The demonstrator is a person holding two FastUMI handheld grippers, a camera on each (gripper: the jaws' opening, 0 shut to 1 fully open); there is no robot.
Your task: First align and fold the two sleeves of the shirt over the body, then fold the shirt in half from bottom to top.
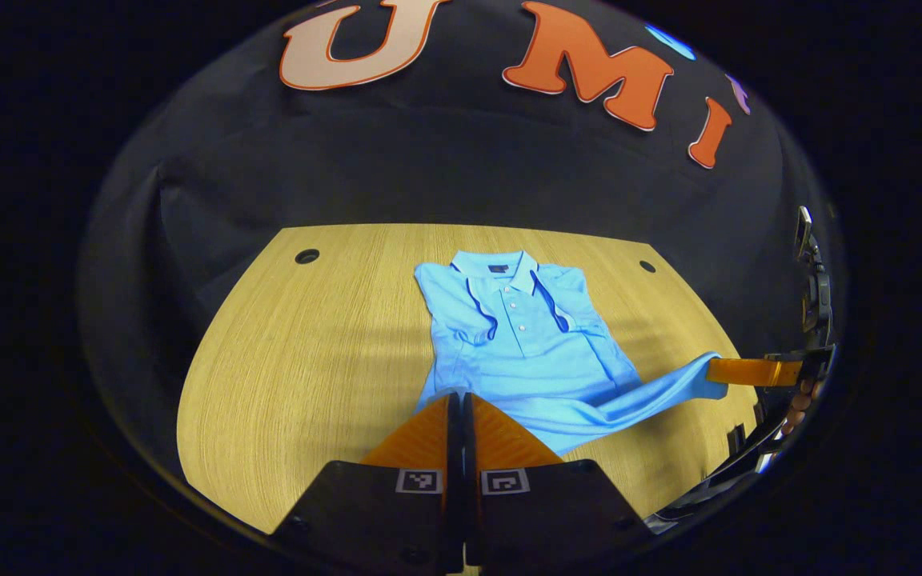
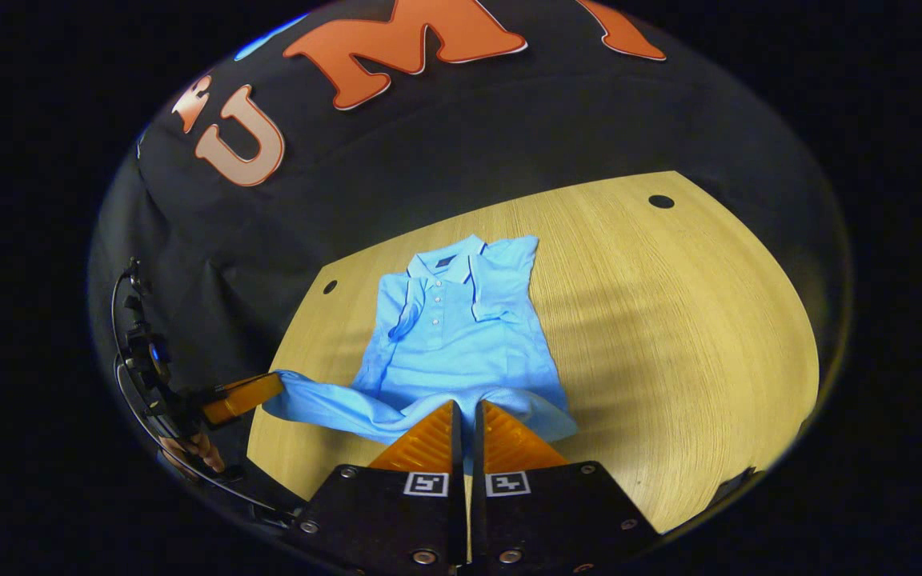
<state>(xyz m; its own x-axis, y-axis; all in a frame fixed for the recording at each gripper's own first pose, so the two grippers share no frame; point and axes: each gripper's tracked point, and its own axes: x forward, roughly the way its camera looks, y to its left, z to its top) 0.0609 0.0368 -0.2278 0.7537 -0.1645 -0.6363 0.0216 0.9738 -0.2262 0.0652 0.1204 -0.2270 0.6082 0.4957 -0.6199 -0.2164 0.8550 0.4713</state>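
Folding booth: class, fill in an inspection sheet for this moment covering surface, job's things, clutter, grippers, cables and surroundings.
Surface: light wooden table with round dark holes near its far corners.
Job's things: light blue polo shirt, collar far, both sleeves folded over the body, hem lifted at two corners.
Clutter: nothing seen.
Grippers: left gripper and right gripper each shut on a hem corner.
Cables: thin wires on the far gripper's rig.
Surroundings: black cloth wall.
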